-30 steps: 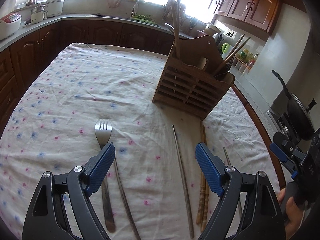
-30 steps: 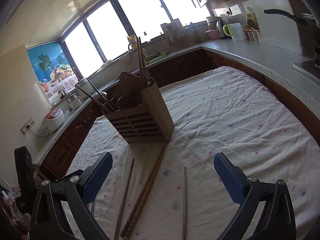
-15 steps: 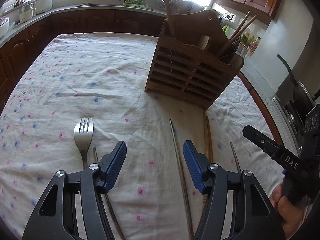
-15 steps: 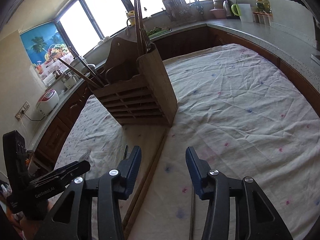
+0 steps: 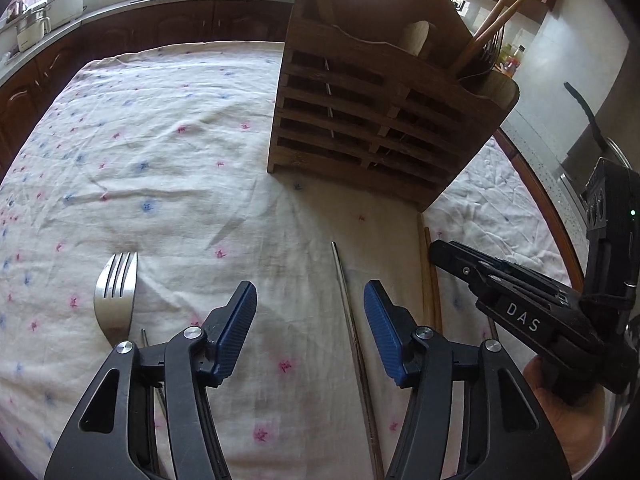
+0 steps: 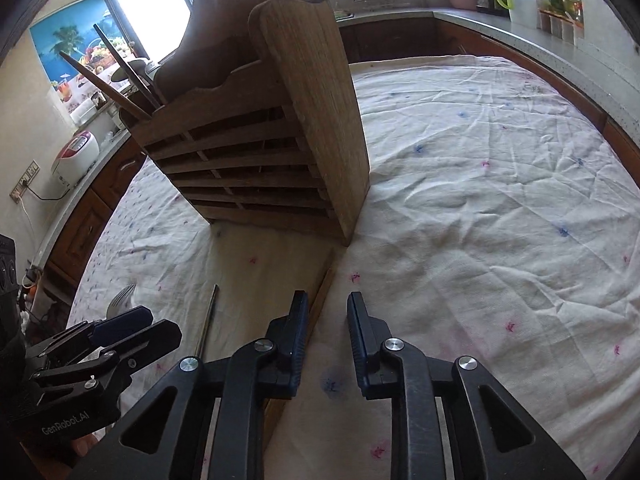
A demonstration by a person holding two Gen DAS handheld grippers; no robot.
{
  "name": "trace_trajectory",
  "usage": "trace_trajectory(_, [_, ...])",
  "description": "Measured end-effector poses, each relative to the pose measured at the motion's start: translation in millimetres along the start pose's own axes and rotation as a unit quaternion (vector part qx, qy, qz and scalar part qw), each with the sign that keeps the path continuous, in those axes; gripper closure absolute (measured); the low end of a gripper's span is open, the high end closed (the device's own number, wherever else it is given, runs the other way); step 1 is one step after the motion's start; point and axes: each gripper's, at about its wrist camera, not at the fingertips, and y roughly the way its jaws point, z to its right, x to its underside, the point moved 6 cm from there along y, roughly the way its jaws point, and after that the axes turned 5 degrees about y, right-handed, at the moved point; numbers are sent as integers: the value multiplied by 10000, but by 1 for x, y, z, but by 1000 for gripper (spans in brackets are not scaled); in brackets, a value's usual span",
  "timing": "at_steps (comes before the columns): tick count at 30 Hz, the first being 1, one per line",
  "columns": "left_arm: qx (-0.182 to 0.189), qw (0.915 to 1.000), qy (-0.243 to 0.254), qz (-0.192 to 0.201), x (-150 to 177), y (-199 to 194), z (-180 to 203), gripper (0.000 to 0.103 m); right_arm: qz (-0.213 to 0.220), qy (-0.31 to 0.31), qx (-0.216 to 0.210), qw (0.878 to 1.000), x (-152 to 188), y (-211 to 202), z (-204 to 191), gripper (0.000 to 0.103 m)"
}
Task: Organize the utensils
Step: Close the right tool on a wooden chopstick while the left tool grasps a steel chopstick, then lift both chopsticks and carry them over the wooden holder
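My biggest worry is the wooden rack (image 5: 384,120): a low sweep could knock it across the tablecloth (image 6: 500,168). Next, the wooden chopsticks (image 6: 322,300) lie half under my right gripper (image 6: 327,316), narrowly parted and empty; closing could miss them, though contact is hard to judge. My left gripper (image 5: 310,320) hovers moderately open beside the metal chopstick (image 5: 348,300), fork (image 5: 114,296) to its left.
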Motion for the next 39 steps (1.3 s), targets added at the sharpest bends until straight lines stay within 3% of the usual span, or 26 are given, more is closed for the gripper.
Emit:
trace_trajectory(10, [-393,9968,688,-99,9,8,11,52,-85,-462,207,9987,5,-1,-3,92])
trace_trajectory(15, [-366,9971,640,-169,7,7,6,56,-138,-441,199,9987,6,-3,-1,93])
trace_trajectory(18, [-329,9975,596,-198,1,10,6,66,-160,-326,114,9993,0,3,0,92])
trace_trajectory(22, [-342,9962,779,-175,-3,16,15,93,-158,-357,54,9992,-2,5,-1,92])
trace_trajectory(25, [-395,9948,929,-140,-4,18,22,95,-126,-310,15,9994,-2,5,-1,93])
trace_trajectory(33, [-25,9978,655,-92,1,1,17,99,6,67,-395,9992,2,-21,-1,98])
trace_trajectory(39, [333,9981,409,313,-1,-46,10,99,440,174,-682,9965,-4,-69,-8,98])
